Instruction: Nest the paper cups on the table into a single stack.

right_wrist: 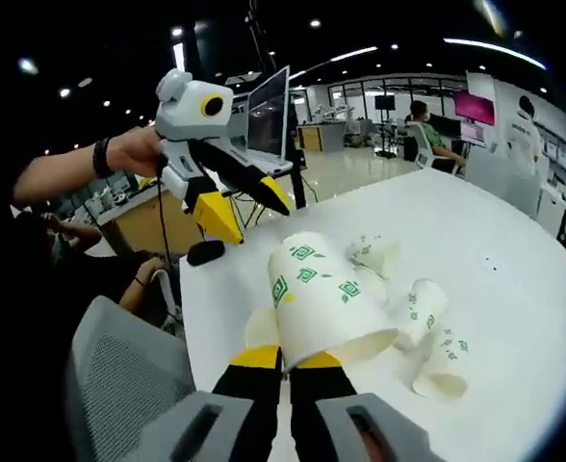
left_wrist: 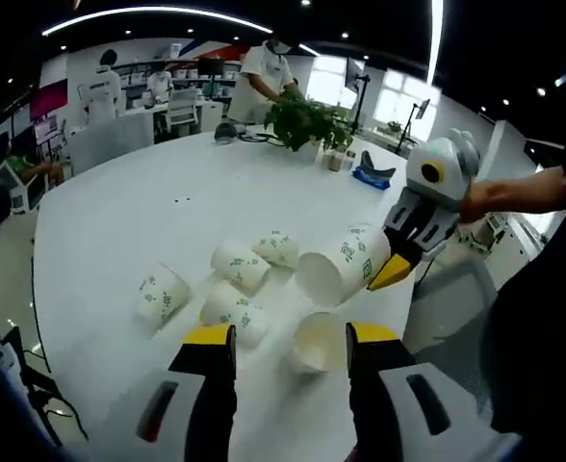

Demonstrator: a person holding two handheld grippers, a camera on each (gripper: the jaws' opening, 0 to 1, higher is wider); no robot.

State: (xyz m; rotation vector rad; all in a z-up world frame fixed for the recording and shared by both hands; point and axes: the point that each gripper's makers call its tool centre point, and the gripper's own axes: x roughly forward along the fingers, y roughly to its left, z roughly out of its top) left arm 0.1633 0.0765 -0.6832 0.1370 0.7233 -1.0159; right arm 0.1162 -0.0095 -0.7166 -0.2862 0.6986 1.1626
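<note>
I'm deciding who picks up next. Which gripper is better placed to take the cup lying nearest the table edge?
Probably the left gripper: its jaws are open with that cup lying between them. The right gripper is already shut on a cup, so it is occupied.

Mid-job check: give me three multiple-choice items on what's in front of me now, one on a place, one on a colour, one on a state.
1. Where does the potted plant stand?
A. On the far part of the table
B. On the floor
C. On a chair

2. What colour is the print on the paper cups?
A. Red
B. Green
C. Blue

3. How is the right hand-held gripper?
A. Open and empty
B. Shut on a cup
C. Shut on the plant

Answers:
1 A: the potted plant stands on the table, beyond the cups.
2 B: the paper cups carry green marks.
3 B: the right hand-held gripper pinches the rim of the held cup, while the left hand-held gripper is open.
</note>
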